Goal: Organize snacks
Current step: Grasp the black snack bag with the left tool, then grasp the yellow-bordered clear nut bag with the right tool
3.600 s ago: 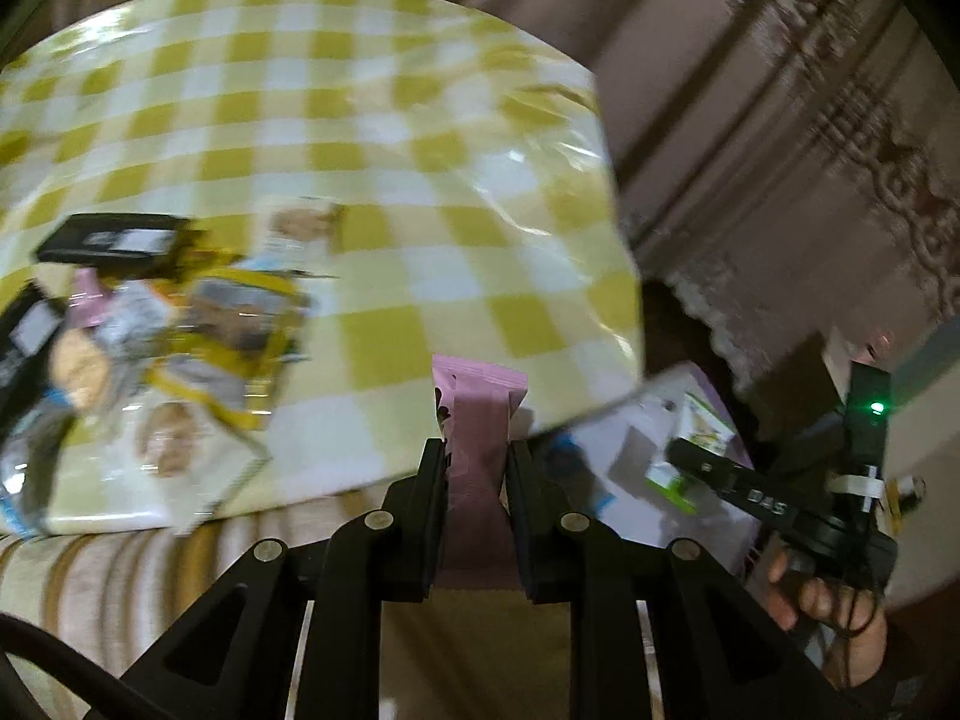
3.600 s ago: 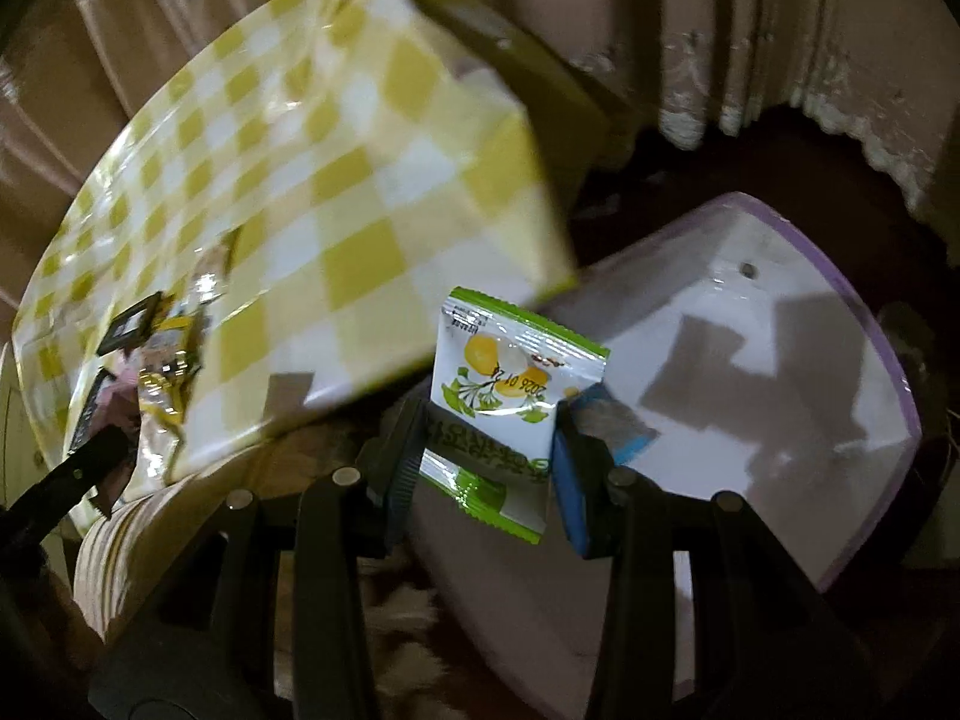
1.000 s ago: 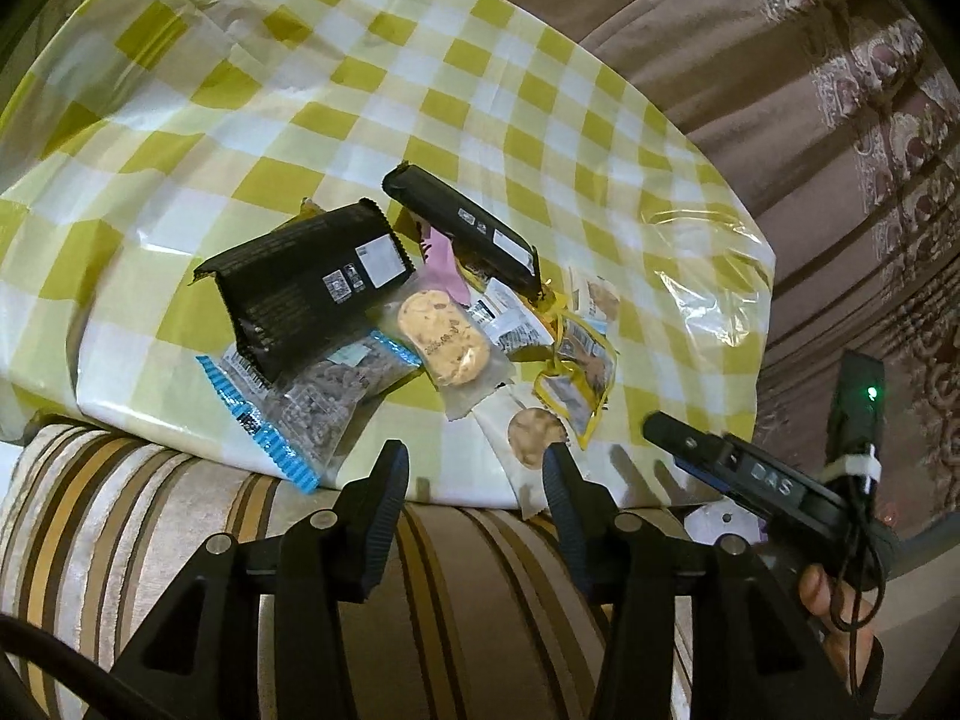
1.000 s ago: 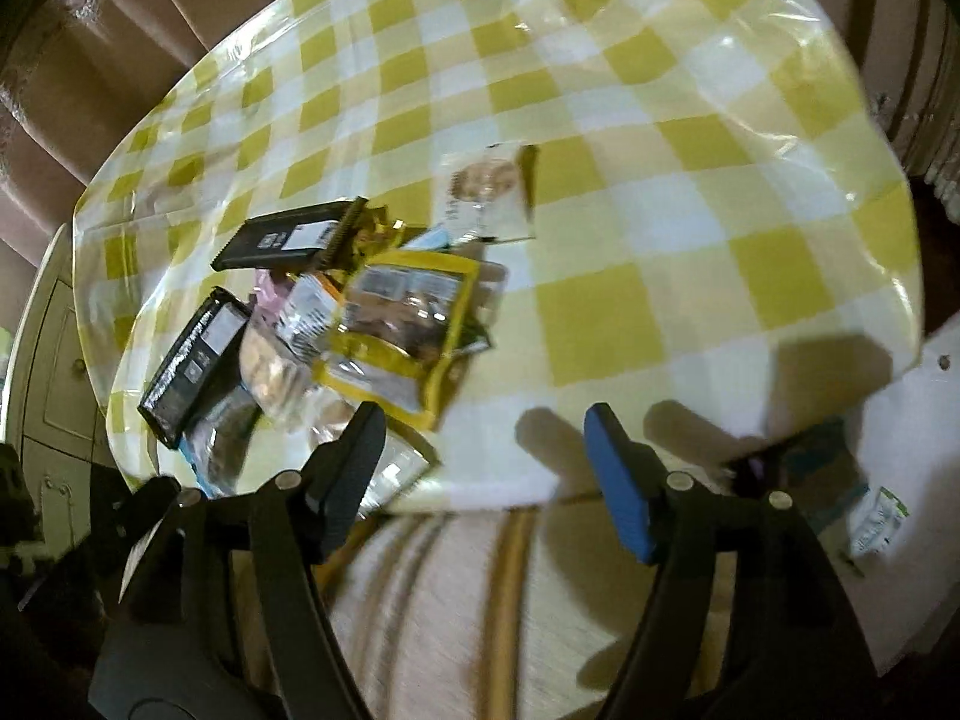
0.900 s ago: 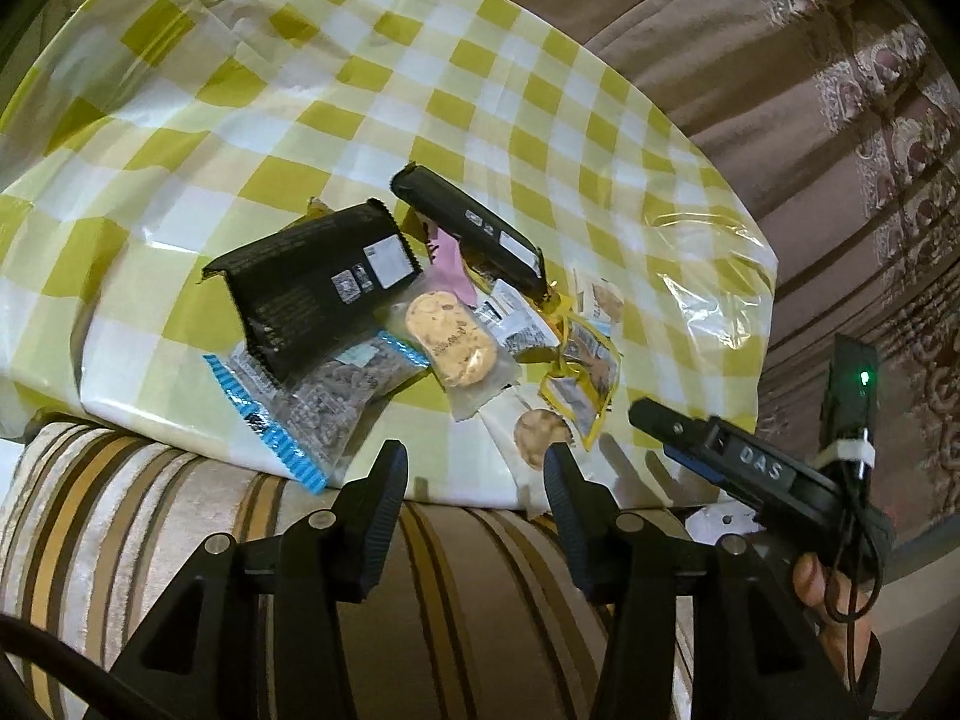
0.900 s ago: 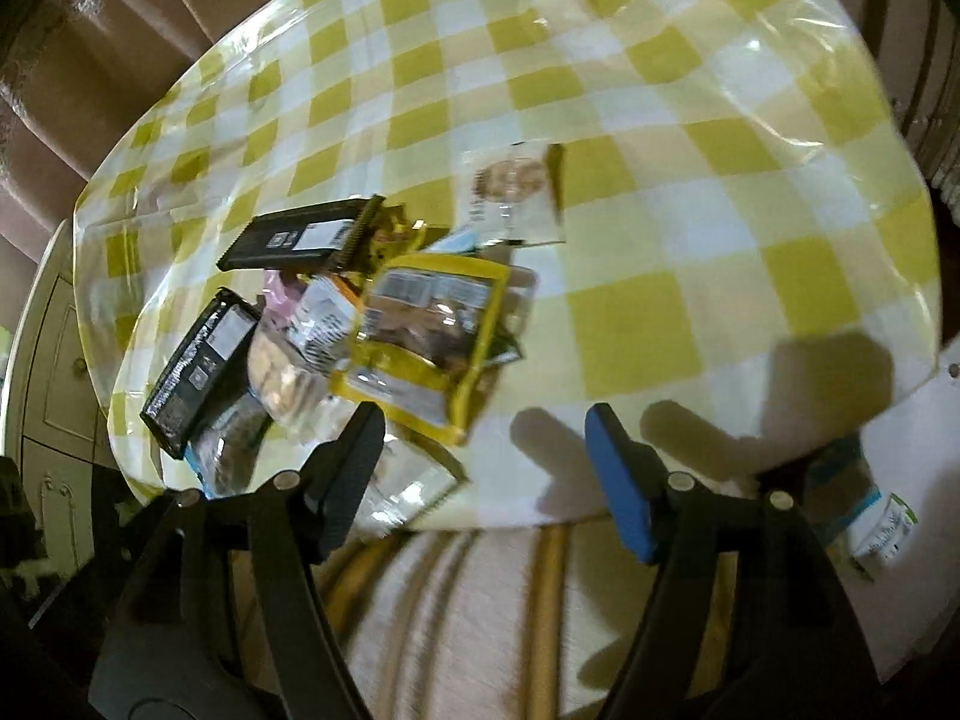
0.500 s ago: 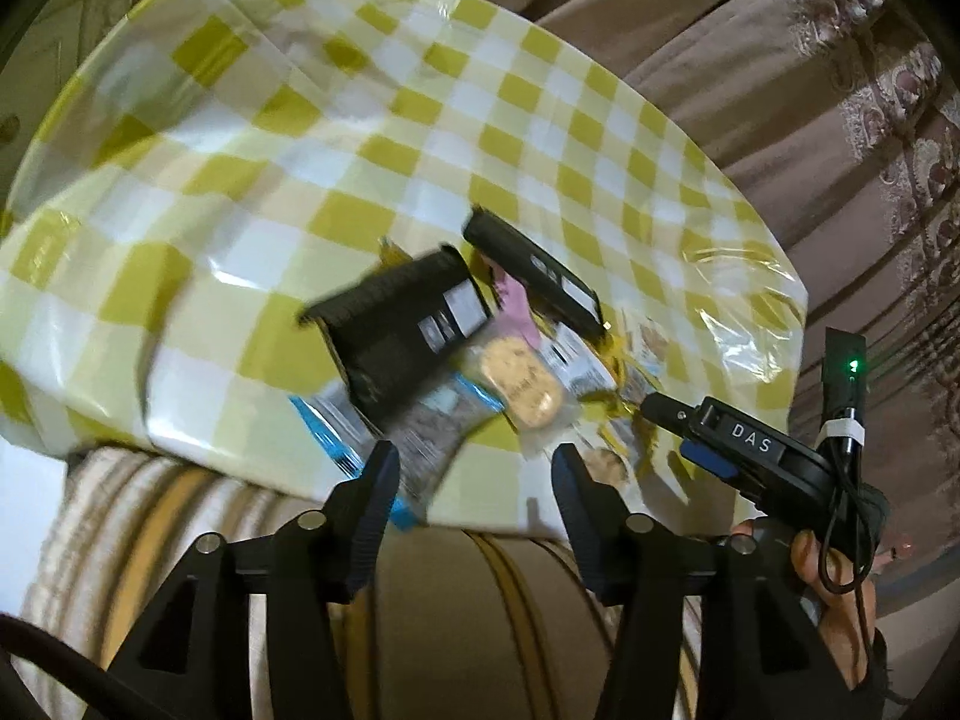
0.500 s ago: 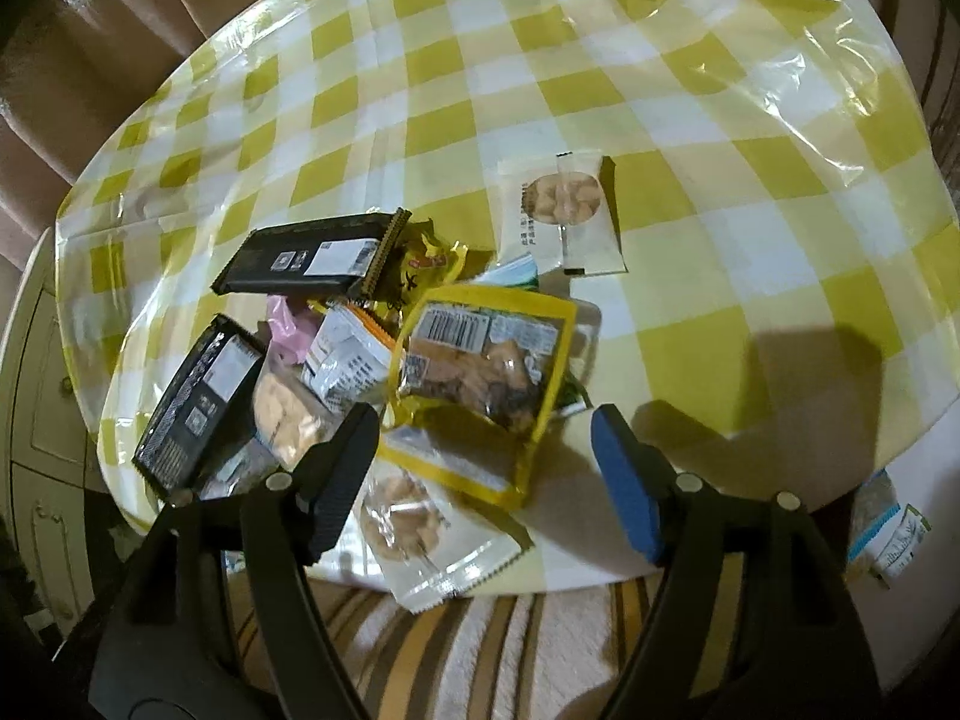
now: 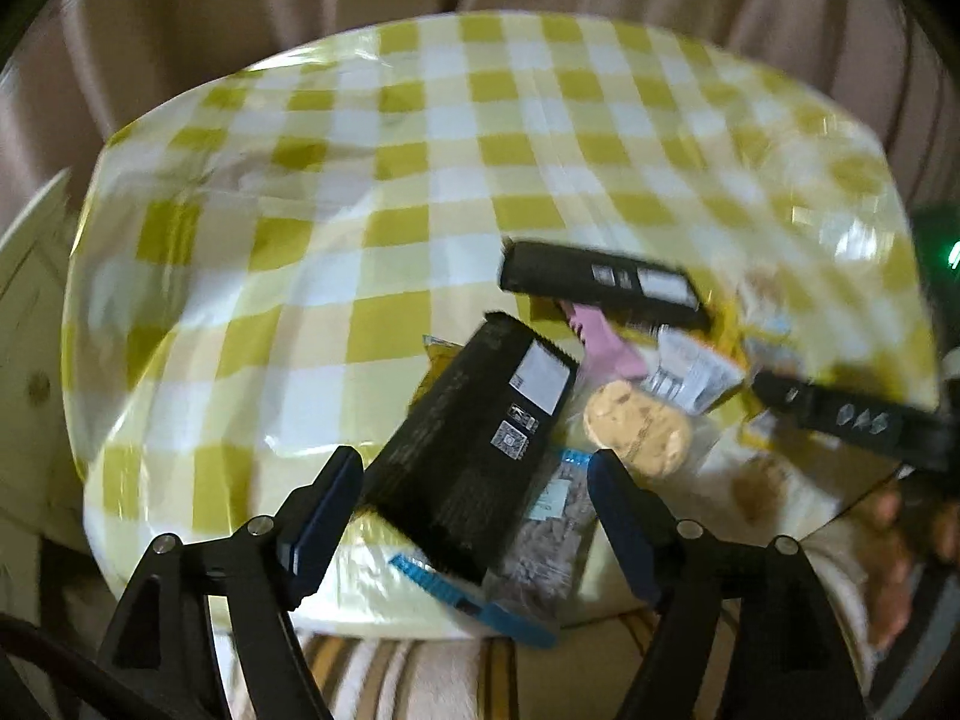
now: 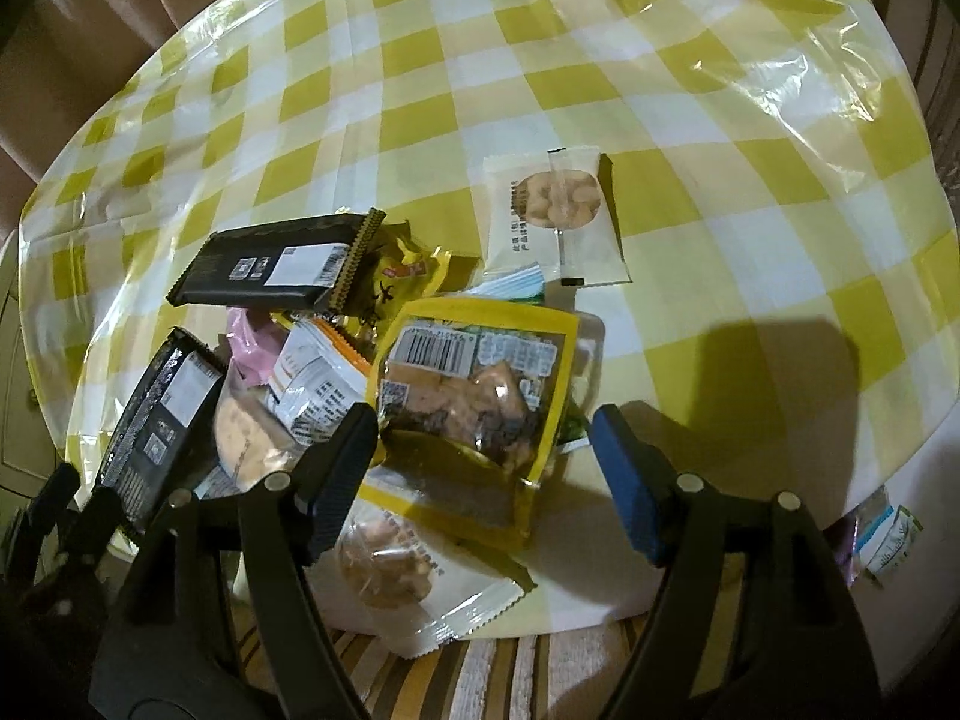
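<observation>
left gripper [image 9: 474, 501]: jaws have just been widening and stand apart; a black packet [image 9: 480, 450] lies framed between the tips on the table below, pads not pressing it.
right gripper [image 10: 483, 462]: released, jaws have just been spreading a little; poised above a yellow-edged packet [image 10: 474, 384], not gripping it.
snack pile: heaped near the table's front edge on the yellow checked cloth [image 10: 480, 60].
white cookie packet [image 10: 555, 222]: just beyond the pile.
long black bar [image 10: 276, 267]: resting on the pile's far left side.
</observation>
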A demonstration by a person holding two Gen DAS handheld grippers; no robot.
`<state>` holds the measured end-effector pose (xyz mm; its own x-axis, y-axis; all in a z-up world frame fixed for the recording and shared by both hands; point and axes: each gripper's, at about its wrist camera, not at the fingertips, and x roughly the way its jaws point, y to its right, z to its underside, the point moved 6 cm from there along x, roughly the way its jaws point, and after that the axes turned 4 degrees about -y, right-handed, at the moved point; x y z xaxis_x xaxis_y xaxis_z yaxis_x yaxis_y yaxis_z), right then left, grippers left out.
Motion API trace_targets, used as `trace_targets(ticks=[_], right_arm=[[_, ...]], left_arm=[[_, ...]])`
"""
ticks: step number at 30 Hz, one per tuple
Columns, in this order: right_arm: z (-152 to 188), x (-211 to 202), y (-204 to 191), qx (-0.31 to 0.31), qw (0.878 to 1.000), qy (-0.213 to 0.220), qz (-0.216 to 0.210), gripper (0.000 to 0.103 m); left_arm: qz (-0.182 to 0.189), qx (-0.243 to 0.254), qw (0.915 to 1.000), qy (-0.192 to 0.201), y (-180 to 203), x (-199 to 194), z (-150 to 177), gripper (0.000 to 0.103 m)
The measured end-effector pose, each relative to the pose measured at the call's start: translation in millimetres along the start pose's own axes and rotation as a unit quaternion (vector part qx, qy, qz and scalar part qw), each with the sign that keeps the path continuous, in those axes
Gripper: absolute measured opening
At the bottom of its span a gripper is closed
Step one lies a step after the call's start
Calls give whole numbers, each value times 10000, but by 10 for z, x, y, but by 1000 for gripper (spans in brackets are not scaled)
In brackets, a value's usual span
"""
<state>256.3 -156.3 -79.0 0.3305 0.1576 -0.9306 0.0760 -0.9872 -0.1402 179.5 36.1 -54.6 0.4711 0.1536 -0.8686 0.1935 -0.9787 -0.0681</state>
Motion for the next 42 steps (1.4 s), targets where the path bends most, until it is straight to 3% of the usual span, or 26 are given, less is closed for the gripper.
trace_targets(ticks=[5,7,11,17,20,26,28,30,32,42], right_arm=[[-4,21,-14,-53,10000,14,81,80],[-8,33,-22,-71,9999,13,113,81],[-15,15,-39,-130,9997,77,216,82],[-23,-11,-64,-228,9990,151,355,84],[-7,-59,-101,-276,9989,227,307,92],[22,54,-125,-314,9991,-11,285,92],[17,81,-91,-222,9993,-51,294,90],[16,106,-95,-216,9994,-89,254,79],[16,137,-109,-231,9994,-135,214,74],[27,27,-117,-283,9996,18,91,64]], left_arm=[[-444,364,9975,-403,9,264,2,80],[-407,350,9973,-507,14,343,33,79],[-193,227,9981,-532,-2,404,57,58],[-84,140,9989,-449,23,421,66,56],[21,46,9993,-371,10,410,48,55],[205,-144,9995,-175,-19,348,4,53],[276,-200,9994,-103,-22,314,-2,53],[372,-232,9990,-97,-19,311,-7,53],[436,-257,9987,-65,-13,296,-8,52],[371,-162,9991,110,74,154,-9,52]])
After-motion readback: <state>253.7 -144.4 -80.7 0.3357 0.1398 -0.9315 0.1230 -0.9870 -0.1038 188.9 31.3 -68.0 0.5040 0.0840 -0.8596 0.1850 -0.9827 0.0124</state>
